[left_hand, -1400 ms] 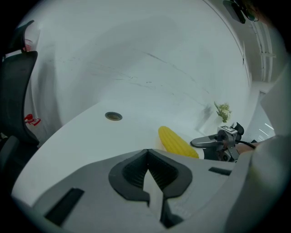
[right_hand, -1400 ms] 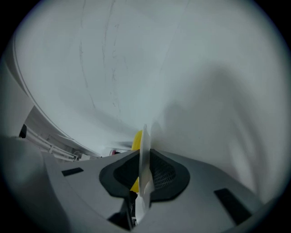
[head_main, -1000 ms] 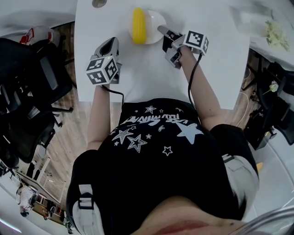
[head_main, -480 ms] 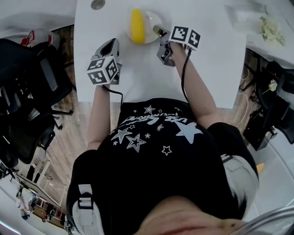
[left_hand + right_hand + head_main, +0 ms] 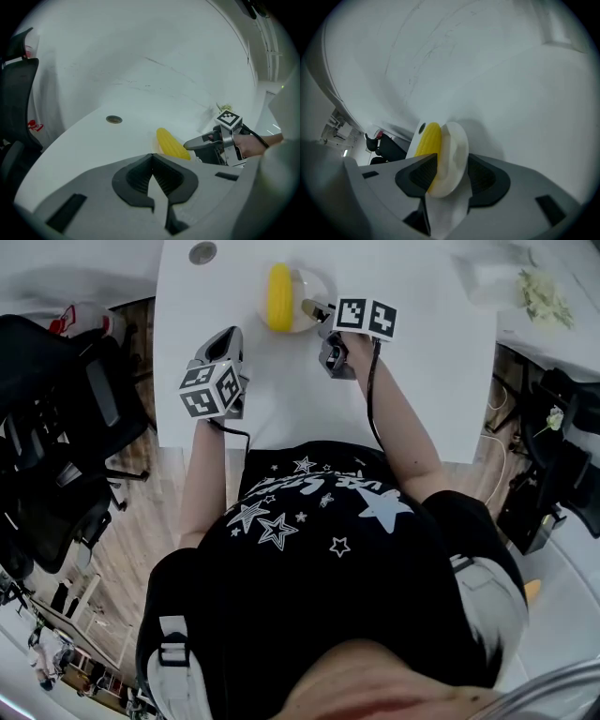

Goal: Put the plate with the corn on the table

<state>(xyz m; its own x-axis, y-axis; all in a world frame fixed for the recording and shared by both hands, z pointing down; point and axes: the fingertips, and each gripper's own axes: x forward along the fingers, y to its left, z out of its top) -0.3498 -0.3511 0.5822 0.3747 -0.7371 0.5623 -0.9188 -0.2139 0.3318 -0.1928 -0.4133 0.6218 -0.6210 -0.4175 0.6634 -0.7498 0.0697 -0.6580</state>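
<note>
Releasing the plate onto the tabletop

Our small round white plate [image 5: 309, 284] sits on the white tabletop [image 5: 422, 362] with the yellow corn cob [image 5: 279, 296] on it. Our right gripper [image 5: 315, 313] is opening its jaws around the plate's rim, seemingly to release it. Our left gripper [image 5: 228, 337] idles nearby, jaws together and empty.

steep overhead, low views, corn [image 5: 279, 296] shared
</note>
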